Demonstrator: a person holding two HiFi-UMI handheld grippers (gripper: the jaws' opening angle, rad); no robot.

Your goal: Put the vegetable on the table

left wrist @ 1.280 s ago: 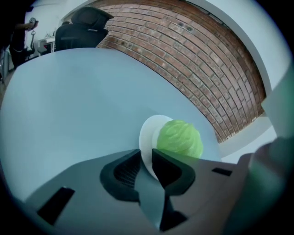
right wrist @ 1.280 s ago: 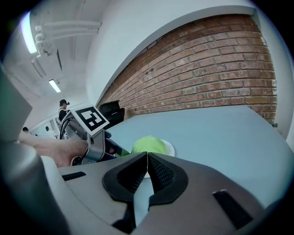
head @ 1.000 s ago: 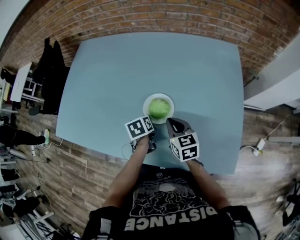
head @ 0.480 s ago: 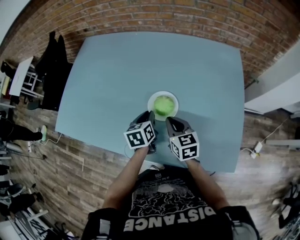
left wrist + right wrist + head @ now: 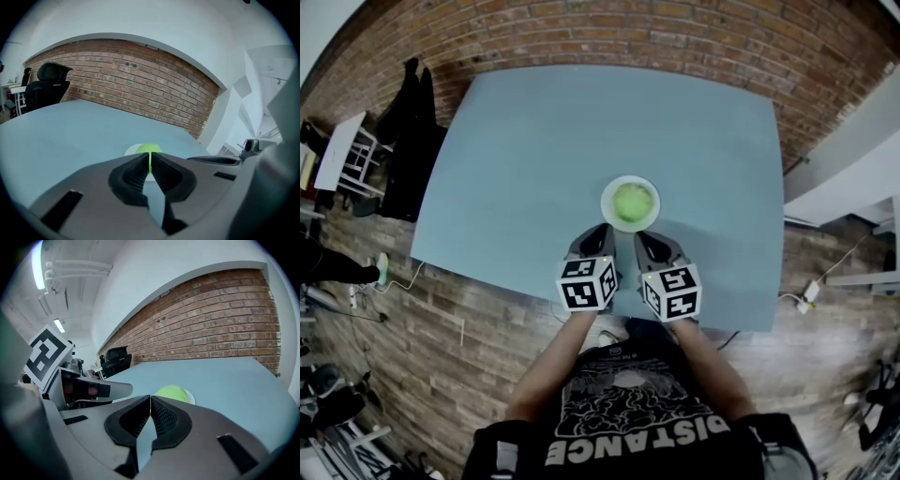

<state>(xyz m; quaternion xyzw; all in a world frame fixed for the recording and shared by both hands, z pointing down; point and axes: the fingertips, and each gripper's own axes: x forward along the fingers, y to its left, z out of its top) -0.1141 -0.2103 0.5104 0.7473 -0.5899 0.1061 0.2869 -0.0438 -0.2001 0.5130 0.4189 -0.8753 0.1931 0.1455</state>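
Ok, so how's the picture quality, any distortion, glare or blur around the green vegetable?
Head view: heavy fisheye, table edges bow, vegetable small but clear. Left gripper view: brick wall arches, dark rounded corners. Right gripper view: ceiling lamp glares top left, vegetable slightly soft.

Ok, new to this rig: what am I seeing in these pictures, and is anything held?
A person holds two tools: a left gripper and a right gripper, each with a marker cube. The head view looks down from the person's head; the two gripper views look along each gripper's jaws. On the blue table sits a white plate with a green vegetable on it. Both grippers are shut and empty, just short of the plate.
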